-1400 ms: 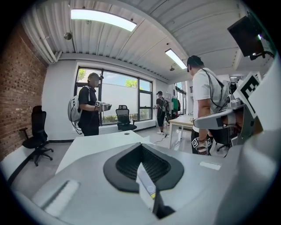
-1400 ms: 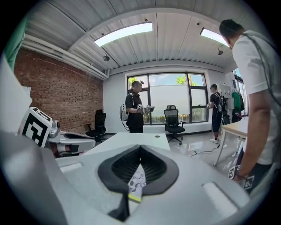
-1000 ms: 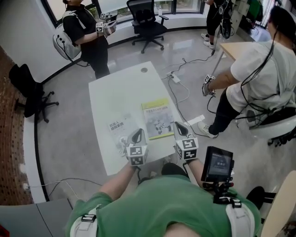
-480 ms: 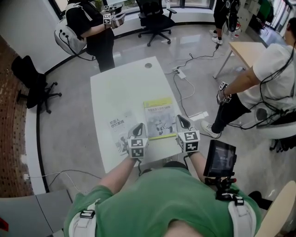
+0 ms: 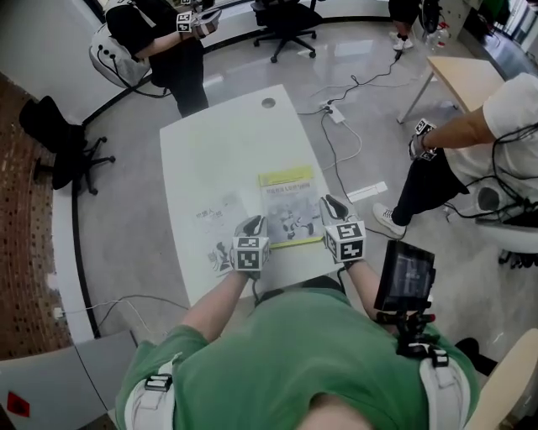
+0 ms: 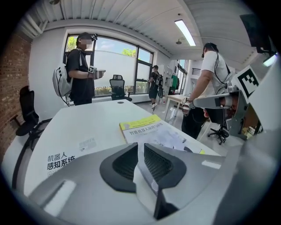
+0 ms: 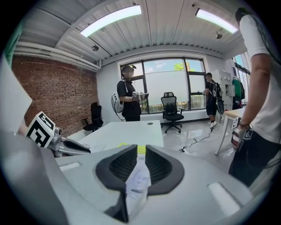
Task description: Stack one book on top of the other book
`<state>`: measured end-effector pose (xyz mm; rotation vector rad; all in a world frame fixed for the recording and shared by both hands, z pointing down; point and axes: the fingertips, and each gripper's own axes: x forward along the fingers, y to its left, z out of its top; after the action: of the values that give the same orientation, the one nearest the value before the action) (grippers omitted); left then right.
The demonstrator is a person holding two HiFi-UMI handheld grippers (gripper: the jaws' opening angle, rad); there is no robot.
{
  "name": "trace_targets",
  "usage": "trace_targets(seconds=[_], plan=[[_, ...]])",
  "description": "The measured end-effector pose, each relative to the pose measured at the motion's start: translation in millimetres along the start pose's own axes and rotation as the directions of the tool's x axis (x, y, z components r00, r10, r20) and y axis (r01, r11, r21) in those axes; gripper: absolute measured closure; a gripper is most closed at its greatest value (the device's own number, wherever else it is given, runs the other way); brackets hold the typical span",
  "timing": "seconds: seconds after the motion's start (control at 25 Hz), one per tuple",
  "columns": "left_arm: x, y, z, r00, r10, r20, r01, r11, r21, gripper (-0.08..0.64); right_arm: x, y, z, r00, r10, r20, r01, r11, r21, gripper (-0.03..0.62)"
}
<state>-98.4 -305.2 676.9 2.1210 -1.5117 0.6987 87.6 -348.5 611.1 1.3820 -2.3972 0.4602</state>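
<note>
Two books lie side by side on the white table (image 5: 227, 143). The yellow-green book (image 5: 289, 203) (image 6: 147, 128) is on the right, the white book (image 5: 212, 228) (image 6: 61, 160) on the left. My left gripper (image 5: 250, 227) (image 6: 141, 145) hovers at the white book's near right corner, by the gap between the books. My right gripper (image 5: 332, 208) (image 7: 141, 147) is at the yellow-green book's near right edge. Both pairs of jaws have just been opening. Each shows a narrow gap with nothing in it.
A person with a backpack (image 5: 160, 50) stands at the table's far end, another person (image 5: 471, 143) to the right. Office chairs (image 5: 290, 25), floor cables (image 5: 340, 126) and a wooden table (image 5: 466, 80) surround the table. A screen (image 5: 405, 275) hangs near my right arm.
Both grippers have moved forward and down towards the near edges of the books. The books have not moved.
</note>
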Motion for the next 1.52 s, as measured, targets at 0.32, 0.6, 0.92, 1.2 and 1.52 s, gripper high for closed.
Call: trace_targets(seconds=[0.32,0.6,0.92,1.2,1.52], plan=[[24,-2,-22,0.989,-0.041,-0.142,0.031,0.997,-0.066,0.414,14,-8,-27,0.996,0.042,-0.074,-0.040,0.999,0.033,0.495],[37,-8,-30,0.976,-0.093,-0.196,0.069,0.989,-0.128,0.356,23,-5,-54,0.983,0.094,-0.157,-0.086,0.995,0.058,0.468],[55,-10,-43,0.963,-0.141,-0.231,0.100,0.978,-0.183,0.324,50,-4,-92,0.949,0.145,-0.278,-0.120,0.987,0.105,0.376],[57,-11,-51,0.957,-0.145,-0.250,0.100,0.978,-0.184,0.324,63,4,-108,0.923,0.166,-0.348,-0.145,0.986,0.088,0.371],[54,-15,-51,0.959,-0.113,-0.261,0.091,0.991,-0.095,0.322,59,7,-119,0.901,0.174,-0.397,-0.160,0.985,0.068,0.371]])
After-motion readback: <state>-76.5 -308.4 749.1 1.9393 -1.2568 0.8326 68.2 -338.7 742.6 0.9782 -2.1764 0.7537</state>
